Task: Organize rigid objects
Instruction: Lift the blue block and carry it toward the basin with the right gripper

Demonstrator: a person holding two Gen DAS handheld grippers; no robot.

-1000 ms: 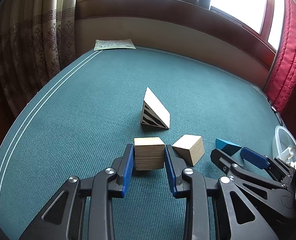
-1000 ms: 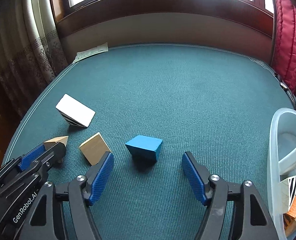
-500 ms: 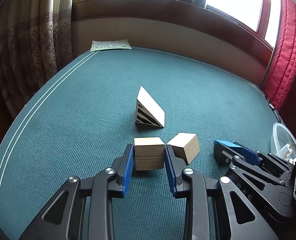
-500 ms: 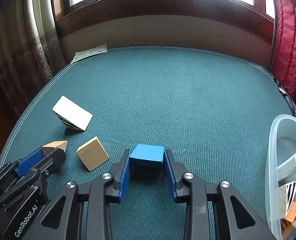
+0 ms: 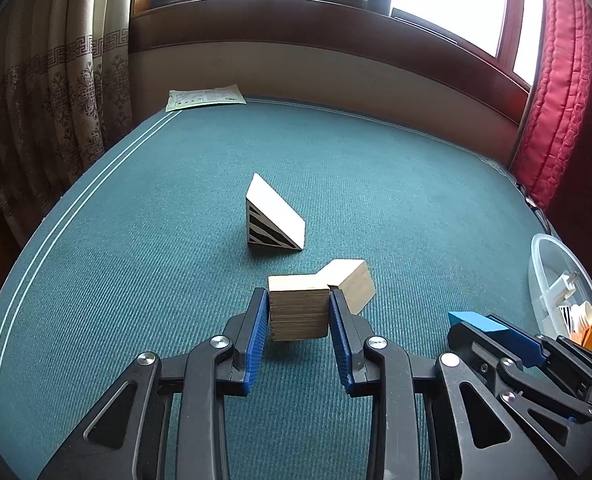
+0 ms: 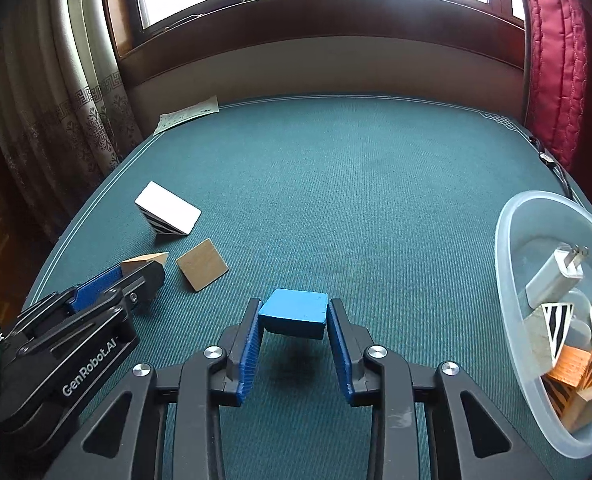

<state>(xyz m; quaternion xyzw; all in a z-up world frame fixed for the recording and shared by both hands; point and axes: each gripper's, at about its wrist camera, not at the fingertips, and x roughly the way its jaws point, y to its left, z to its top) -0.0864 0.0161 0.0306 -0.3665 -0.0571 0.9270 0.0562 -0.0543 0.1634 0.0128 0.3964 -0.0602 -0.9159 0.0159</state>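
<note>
My left gripper (image 5: 298,312) is shut on a plain wooden block (image 5: 298,312) and holds it just above the green cloth. My right gripper (image 6: 293,318) is shut on a blue block (image 6: 294,312), lifted above its shadow. A second wooden block (image 5: 352,284) lies on the cloth right behind the left gripper; it also shows in the right wrist view (image 6: 202,264). A white wedge with black stripes (image 5: 274,220) stands farther back. A clear plastic bin (image 6: 512,272) at the right holds several objects.
The table is covered in green cloth (image 6: 356,184). A paper sheet (image 5: 206,97) lies at the far left corner. A brown curtain (image 5: 48,92) hangs on the left, a red padded curtain (image 5: 556,92) on the right. A wall and window sill run behind.
My right gripper shut on the blue block and lifted it off the cloth. My left gripper kept hold of the wooden block and raised it slightly. Both moved nearer the bin.
</note>
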